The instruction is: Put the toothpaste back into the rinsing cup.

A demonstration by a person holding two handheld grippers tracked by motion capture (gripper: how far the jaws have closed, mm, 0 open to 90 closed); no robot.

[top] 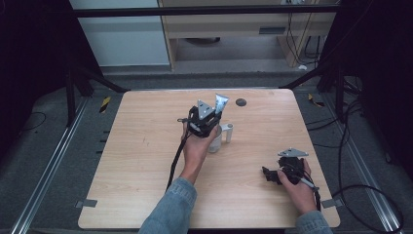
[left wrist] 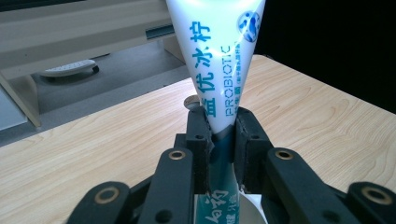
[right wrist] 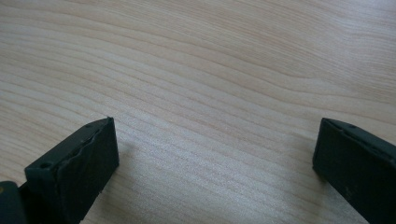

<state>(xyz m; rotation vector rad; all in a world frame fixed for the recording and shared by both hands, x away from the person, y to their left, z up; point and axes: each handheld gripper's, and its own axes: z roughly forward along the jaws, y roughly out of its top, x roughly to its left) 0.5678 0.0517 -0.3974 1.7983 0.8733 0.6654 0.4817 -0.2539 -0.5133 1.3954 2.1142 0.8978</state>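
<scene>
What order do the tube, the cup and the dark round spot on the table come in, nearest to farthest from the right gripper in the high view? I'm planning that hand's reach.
From the right gripper:
1. Cup, left of it and farther up the table, under the left gripper.
2. Tube, clamped upright in the left gripper above the cup.
3. Dark round spot, near the table's far edge; close to the tube in rank, so that order is unsure.
</scene>
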